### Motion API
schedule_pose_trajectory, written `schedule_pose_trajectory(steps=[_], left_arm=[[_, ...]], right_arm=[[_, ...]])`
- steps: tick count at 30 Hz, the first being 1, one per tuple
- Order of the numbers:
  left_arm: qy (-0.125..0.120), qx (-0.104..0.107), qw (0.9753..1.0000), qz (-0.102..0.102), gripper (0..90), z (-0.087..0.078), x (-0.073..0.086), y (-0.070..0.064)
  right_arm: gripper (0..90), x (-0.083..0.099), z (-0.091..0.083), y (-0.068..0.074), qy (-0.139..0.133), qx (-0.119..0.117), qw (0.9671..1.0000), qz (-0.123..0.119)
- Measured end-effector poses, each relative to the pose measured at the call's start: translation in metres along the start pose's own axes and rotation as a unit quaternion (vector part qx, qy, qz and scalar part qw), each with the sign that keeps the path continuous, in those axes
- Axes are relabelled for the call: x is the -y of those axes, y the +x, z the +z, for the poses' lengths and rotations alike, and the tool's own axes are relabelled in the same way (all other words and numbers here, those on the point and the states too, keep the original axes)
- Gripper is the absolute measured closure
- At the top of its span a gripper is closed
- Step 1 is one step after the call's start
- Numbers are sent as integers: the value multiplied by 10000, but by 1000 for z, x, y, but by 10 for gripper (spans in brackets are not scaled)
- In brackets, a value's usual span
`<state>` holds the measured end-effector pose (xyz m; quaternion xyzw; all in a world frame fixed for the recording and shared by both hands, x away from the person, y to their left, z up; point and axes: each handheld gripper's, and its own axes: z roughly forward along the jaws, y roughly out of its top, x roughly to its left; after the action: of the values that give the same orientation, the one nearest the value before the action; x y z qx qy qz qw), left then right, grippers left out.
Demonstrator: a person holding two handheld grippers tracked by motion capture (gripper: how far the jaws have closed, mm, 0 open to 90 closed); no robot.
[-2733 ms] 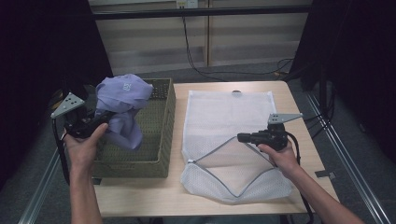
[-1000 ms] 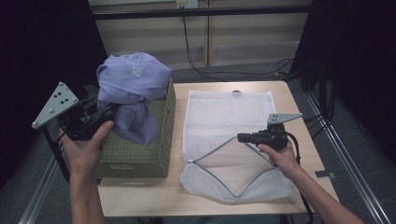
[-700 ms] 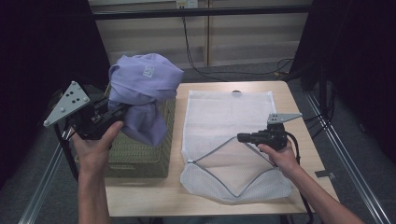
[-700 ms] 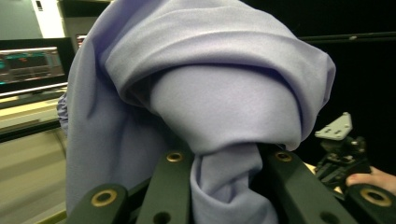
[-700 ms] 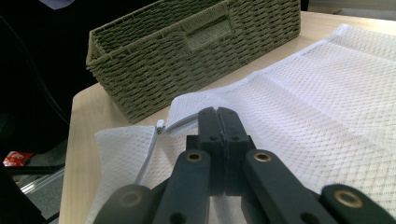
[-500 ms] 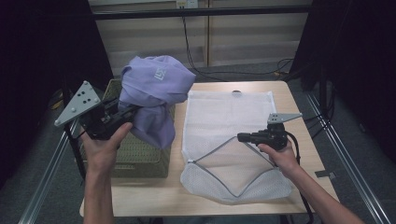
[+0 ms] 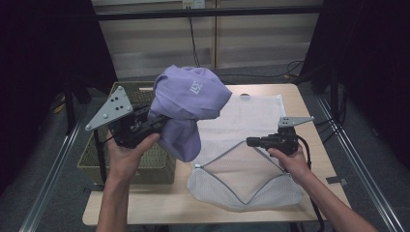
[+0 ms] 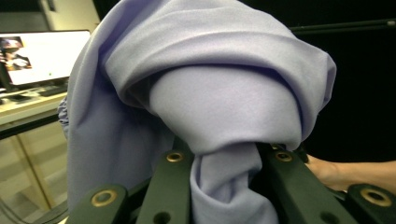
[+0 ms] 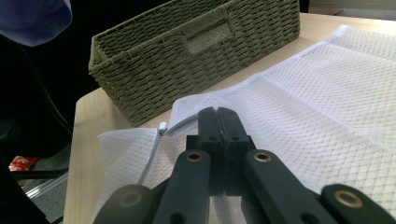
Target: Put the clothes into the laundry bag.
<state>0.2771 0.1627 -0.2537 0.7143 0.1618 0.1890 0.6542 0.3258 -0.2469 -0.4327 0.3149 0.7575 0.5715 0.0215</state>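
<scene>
A lilac garment (image 7: pixel 191 104) with a small white logo hangs bunched in the air between the wicker basket and the mesh bag. My left gripper (image 7: pixel 157 123) is shut on a fold of it. In the left gripper view the cloth (image 8: pixel 201 93) is pinched between the two jaws of that gripper (image 8: pixel 224 158) and drapes over them. A white mesh laundry bag (image 7: pixel 251 179) lies flat on the table with its zip open. My right gripper (image 7: pixel 250 141) is shut on the upper edge of the opening and holds it raised. The right gripper view has the jaws (image 9: pixel 217 114) pressed together over the mesh (image 9: pixel 327 107).
A green wicker basket (image 7: pixel 130 162) stands at the table's left edge, also in the right gripper view (image 9: pixel 187 56). The wooden table (image 7: pixel 309 111) has bare strips at the right and front. Metal rails run along the floor on both sides.
My left gripper has lifted the lilac garment out of the basket and carried it right, towards the mesh bag. The right gripper has stayed in place on the bag's edge.
</scene>
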Motion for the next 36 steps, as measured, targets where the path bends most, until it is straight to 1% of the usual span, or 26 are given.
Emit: schedule_pose_trajectory(steps=[1,2,4,5,6,7,8,9,10,11,14,15,18,20,22,23,25,26,27,28,29,31,32,33,34,36], left_arm=[[0,0,10000,0,783,0,0,0],[54,23,10000,62,783,3,1,-1],[51,156,9999,-40,783,10,4,-4],[153,226,9996,-21,783,18,7,-8],[153,226,9996,-21,783,18,7,-8],[213,305,9993,-5,783,25,9,-12],[213,305,9993,-5,783,25,9,-12],[272,379,9989,25,783,30,10,-15],[272,379,9989,25,783,30,10,-15],[264,423,9988,-16,783,32,11,-16],[325,549,9979,-79,783,39,15,-18],[395,622,9973,-62,783,44,18,-20],[446,819,9956,-21,782,52,21,-23],[486,833,9953,10,782,54,22,-24],[487,866,9950,-23,782,57,22,-27],[519,927,9943,39,782,58,22,-29],[498,948,9943,-5,782,59,22,-32],[542,1023,9933,35,782,60,23,-32],[526,1042,9932,-30,782,61,25,-33],[561,1040,9930,-28,781,61,26,-33],[649,1073,9921,-62,781,65,30,-34],[687,1095,9916,-69,781,67,32,-34],[764,1168,9902,-53,781,71,37,-35],[764,1168,9902,-53,781,71,37,-35],[793,1265,9888,-56,781,73,39,-35],[873,1283,9878,-133,781,78,45,-36]], right_arm=[[897,0,0,0,0,0,10000,0],[897,0,0,0,0,3,10000,13],[898,0,0,-1,-12,1,10000,28],[897,0,0,-1,-12,1,10000,30],[897,0,0,-1,-11,-7,10000,33],[897,0,0,0,-13,-12,10000,38],[897,0,0,0,-13,-12,10000,38],[897,-1,0,-1,-19,-14,10000,37],[897,-1,0,-1,-19,-14,10000,37],[897,-1,0,-1,-26,-21,10000,43],[897,-1,-1,0,-45,-27,10000,25],[897,-1,-2,0,-48,-31,10000,34],[897,-1,-2,0,-60,-28,10000,33],[897,-1,-2,-1,-67,-27,10000,26],[897,-1,-3,-1,-67,-18,10000,38],[897,-1,-3,-1,-78,-26,10000,31],[897,-2,-4,-2,-89,-5,9999,50],[897,-2,-4,-2,-89,-5,9999,50],[897,-2,-4,-2,-86,10,10000,46],[897,-3,-5,-1,-97,5,9999,50],[897,-3,-5,-1,-96,4,9999,48],[897,-3,-4,-1,-96,-5,9999,47],[897,-2,-4,-1,-81,-15,10000,30],[897,-2,-4,-1,-81,-15,10000,30],[897,-2,-3,-1,-83,-29,10000,23],[897,-3,-4,-1,-83,-35,10000,20]])
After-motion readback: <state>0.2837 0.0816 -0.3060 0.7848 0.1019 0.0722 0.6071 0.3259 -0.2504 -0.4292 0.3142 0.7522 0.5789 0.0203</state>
